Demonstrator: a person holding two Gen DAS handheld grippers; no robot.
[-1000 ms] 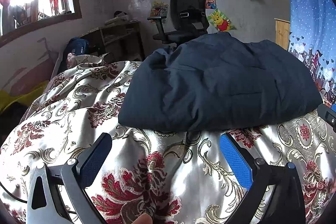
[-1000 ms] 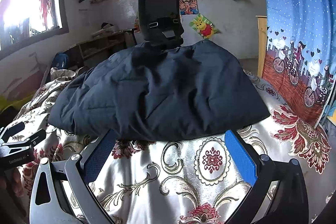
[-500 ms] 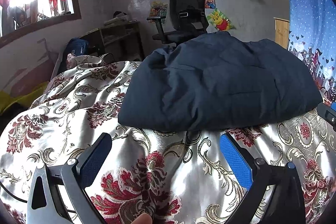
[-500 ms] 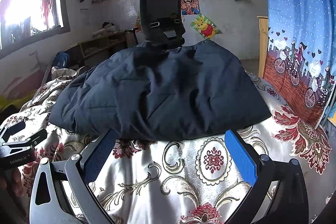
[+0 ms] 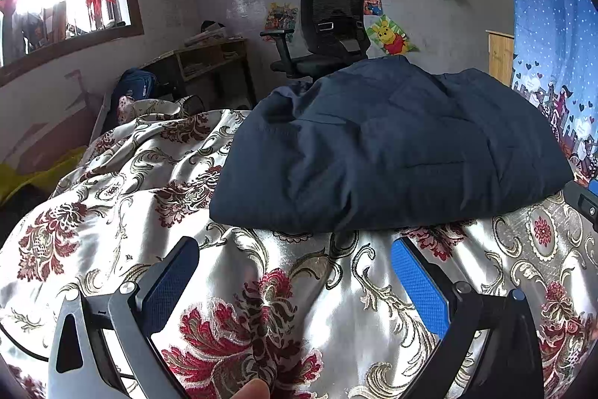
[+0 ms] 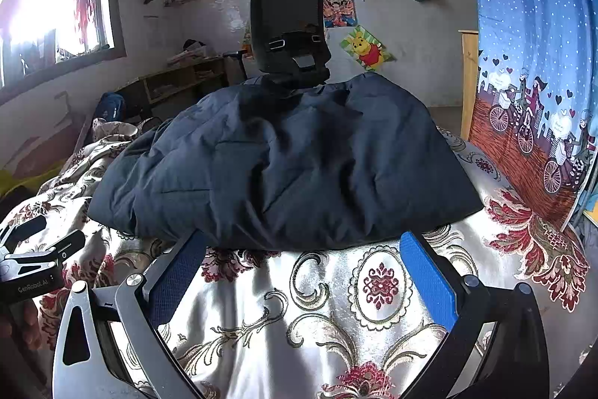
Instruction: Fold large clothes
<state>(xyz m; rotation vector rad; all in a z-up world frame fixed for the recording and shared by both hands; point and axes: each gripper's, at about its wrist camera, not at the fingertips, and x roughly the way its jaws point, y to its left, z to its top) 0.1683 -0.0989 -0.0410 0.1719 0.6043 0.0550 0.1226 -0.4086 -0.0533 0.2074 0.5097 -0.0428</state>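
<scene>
So the dark navy padded jacket (image 5: 381,148) is sitting folded up in a puffy bundle on the floral satin bedspread (image 5: 112,212), toward the far side of the bed, with the black mesh office chair (image 5: 332,21) right behind it. From the right wrist view the same jacket (image 6: 284,163) fills the middle of the bed, its near edge just past the fingertips.

Left gripper (image 5: 295,272) hangs over bare bedspread with its jaws spread wide, nothing between the blue pads (image 5: 418,283), a little short of the jacket's front edge. Right gripper (image 6: 302,260) is the same deal: jaws wide apart, gripping nothing, tips just about at the jacket's hem, though I can't tell if they touch it.

Blue cartoon curtain (image 6: 530,62) hangs on the right, and a Winnie the Pooh poster (image 6: 366,49) is on the back wall.
</scene>
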